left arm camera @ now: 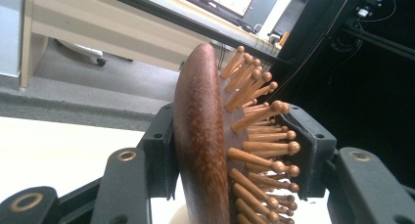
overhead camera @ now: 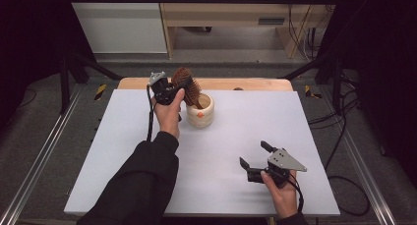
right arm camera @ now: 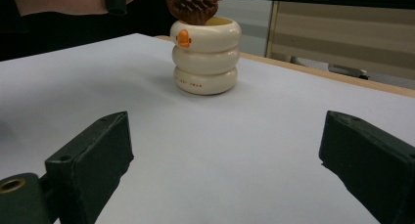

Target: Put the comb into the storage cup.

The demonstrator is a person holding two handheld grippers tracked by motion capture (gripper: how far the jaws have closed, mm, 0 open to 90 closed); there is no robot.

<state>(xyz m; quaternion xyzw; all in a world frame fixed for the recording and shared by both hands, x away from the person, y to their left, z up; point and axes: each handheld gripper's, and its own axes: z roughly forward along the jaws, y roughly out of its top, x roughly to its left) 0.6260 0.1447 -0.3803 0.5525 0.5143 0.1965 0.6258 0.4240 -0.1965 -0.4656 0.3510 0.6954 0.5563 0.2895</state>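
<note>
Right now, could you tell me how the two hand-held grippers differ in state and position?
The left hand-held gripper is shut on the wooden hairbrush, raised over the cream cup; the right hand-held gripper is open, holds nothing and sits low near the table's front edge. Both have black jaws.

My right gripper (right arm camera: 225, 150) hangs low over white table (right arm camera: 235, 150), jaws spread wide, nothing between them. Straight ahead I see cream ringed cup (right arm camera: 206, 55), orange mark near rim, standing upright. Brown hairbrush (right arm camera: 192, 5) pokes out of cup mouth, bristles facing me. Hand (right arm camera: 68, 0) at top left, beside brush.
</note>
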